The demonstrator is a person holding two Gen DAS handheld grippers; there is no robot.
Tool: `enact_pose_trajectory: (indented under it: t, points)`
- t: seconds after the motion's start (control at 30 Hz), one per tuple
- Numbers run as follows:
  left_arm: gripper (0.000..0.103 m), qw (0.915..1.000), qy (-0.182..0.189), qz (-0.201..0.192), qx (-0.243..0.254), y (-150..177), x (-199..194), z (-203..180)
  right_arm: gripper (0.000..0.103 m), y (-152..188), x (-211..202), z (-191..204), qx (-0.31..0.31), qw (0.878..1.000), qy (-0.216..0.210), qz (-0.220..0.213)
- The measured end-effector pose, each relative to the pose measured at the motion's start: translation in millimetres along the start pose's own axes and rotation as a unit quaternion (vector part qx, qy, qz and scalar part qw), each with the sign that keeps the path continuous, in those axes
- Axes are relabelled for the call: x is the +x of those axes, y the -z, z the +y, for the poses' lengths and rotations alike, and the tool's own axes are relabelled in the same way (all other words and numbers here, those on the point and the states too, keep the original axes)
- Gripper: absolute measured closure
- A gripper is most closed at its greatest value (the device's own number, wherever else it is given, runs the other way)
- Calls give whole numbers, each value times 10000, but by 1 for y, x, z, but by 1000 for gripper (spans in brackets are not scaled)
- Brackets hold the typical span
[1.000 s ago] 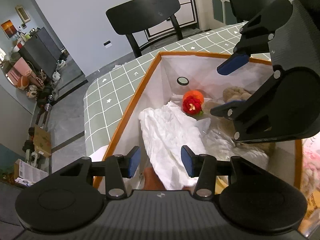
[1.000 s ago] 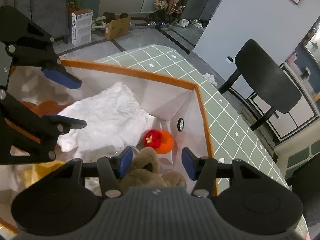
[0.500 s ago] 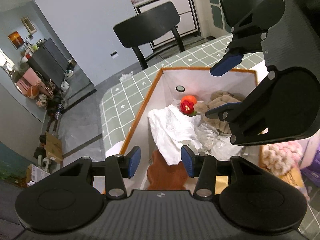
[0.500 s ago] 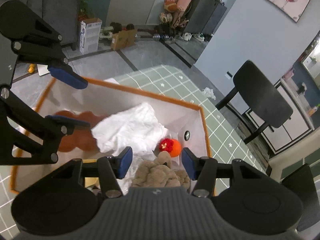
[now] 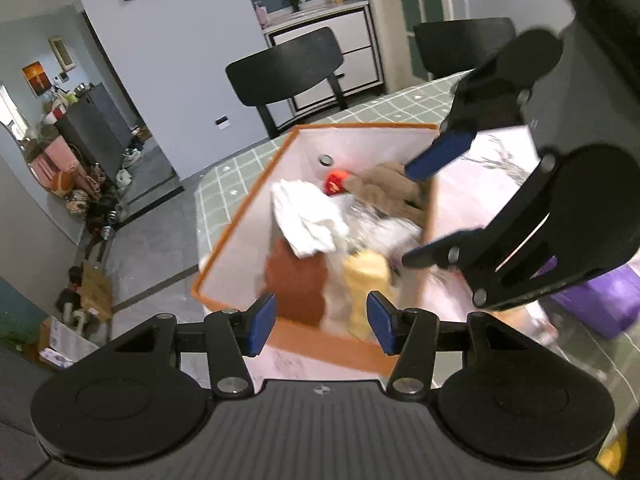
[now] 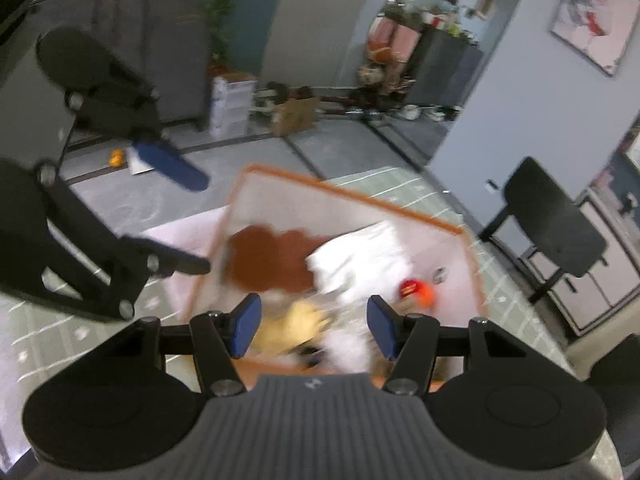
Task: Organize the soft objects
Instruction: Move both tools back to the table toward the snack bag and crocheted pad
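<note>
Two grippers hang empty over the filled box, jaws opening.

Left wrist view: the left gripper [image 5: 321, 322] has its pads apart and widening with nothing clamped; below lie the box [image 5: 236, 222], a white cloth [image 5: 308, 216], a brown toy [image 5: 294, 280], a yellow toy [image 5: 366, 276], a tan plush [image 5: 390, 192] and a red toy [image 5: 335, 182]; the right gripper [image 5: 416, 212] hovers above them, also empty. Right wrist view: the right gripper's [image 6: 314, 326] pads are spreading, gripping nothing, above the same heap. My advice: let both clear the rim cleanly and snag no cloth before seeking any soft thing left outside.
</note>
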State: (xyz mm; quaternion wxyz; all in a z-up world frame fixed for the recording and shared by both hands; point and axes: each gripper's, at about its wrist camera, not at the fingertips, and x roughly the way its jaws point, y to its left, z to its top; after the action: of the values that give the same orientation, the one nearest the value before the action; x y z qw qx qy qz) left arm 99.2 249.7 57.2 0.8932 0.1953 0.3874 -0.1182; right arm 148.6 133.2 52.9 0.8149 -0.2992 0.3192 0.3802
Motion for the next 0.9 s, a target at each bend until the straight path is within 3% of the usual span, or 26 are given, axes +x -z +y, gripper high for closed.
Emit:
enact_pose_trajectory:
  t: [0.5, 0.9]
  points:
    - [41, 9975, 695, 30, 134, 92, -20, -62, 45, 97, -26, 94, -185, 9944, -1024, 173]
    - [40, 9930, 1180, -34, -16, 128, -11, -104, 45, 183, -50, 118, 152, 9873, -1514, 449]
